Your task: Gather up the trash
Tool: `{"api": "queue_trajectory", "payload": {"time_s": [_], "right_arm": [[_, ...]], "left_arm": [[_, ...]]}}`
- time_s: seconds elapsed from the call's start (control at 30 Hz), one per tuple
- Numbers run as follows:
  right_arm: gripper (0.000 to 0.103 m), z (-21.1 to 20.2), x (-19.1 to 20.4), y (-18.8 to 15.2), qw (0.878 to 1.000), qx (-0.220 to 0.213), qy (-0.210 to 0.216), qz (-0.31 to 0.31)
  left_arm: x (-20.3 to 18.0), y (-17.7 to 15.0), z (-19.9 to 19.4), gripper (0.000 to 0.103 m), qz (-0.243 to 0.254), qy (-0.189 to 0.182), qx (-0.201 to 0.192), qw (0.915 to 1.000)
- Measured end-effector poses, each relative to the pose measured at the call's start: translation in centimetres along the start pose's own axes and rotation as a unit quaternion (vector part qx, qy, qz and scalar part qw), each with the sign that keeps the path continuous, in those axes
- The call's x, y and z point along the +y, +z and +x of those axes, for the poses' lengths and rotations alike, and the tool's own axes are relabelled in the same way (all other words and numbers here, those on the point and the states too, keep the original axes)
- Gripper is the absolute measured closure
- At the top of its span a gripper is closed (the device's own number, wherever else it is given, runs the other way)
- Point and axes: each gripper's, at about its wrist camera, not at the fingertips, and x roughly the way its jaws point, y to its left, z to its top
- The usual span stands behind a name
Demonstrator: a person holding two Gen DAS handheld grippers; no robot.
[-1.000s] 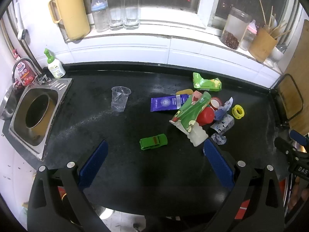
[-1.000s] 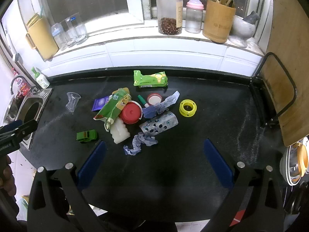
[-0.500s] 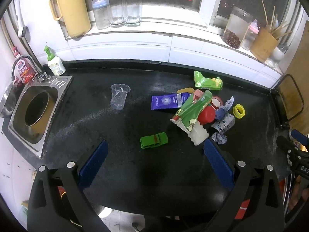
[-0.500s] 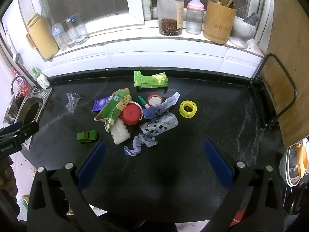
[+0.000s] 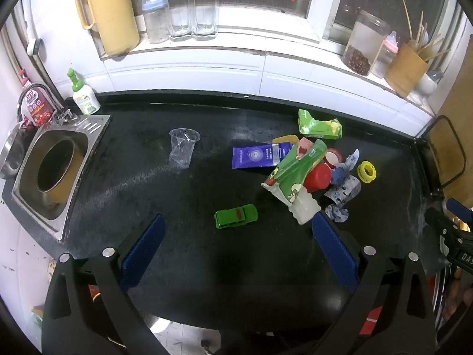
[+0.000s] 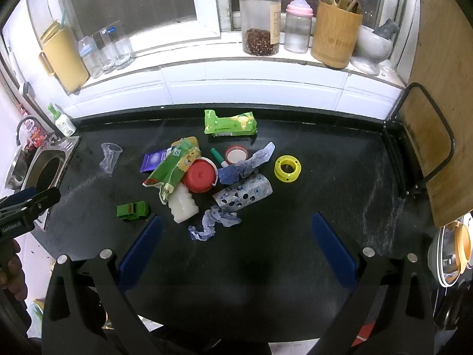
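Observation:
A heap of trash lies on the black counter (image 5: 147,183): a green snack bag (image 5: 295,168) over a red lid (image 5: 317,177), a purple packet (image 5: 257,156), a green wrapper (image 5: 319,125), a white ribbed bottle (image 5: 304,207), blue crumpled tissue (image 6: 212,222) and a spotted wrapper (image 6: 245,192). A clear plastic cup (image 5: 181,148) lies apart to the left. A green toy car (image 5: 236,216) and a yellow ring (image 6: 287,168) lie nearby. My left gripper (image 5: 236,245) and my right gripper (image 6: 233,245) both hover open above the counter's front edge, holding nothing.
A steel sink (image 5: 50,174) sits at the counter's left end with a soap bottle (image 5: 84,94) behind it. The windowsill holds a yellow jug (image 5: 112,11), glasses, a jar (image 6: 260,20), a baby bottle and a utensil holder (image 6: 337,35). A wooden board (image 6: 437,112) leans at the right.
Both views have shifted only slightly; the grippers stay open and the trash has not moved.

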Motion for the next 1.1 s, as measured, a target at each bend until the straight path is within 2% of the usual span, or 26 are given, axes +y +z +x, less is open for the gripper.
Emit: {"api": "queue_trajectory", "payload": {"time_s": [0.47,0.67,0.8,1.0,1.1], "right_arm": [[0.006,0.1,-0.1,0.3,1.0,0.001,0.0,0.0],[0.006,0.8,-0.5,0.5,1.0,0.007,0.003,0.002],[0.006,3.2,-1.3,1.2,1.0,0.01,0.004,0.005],[0.006,8.2,-3.3,1.8,1.0,0.012,0.003,0.004],[0.006,11.5,-4.5,2.3,1.0,0.021,0.0,0.006]], "left_arm": [[0.1,0.0,0.1,0.006,-0.001,0.001,0.002,1.0],[1.7,1.1,1.6,0.006,-0.011,0.003,-0.002,0.9999],[3.7,2.1,4.2,0.006,-0.012,0.014,-0.007,0.9998],[7.4,4.4,11.5,0.006,-0.003,0.018,0.008,0.9998],[8.6,5.6,15.5,0.006,0.009,0.033,0.015,0.9993]]}}
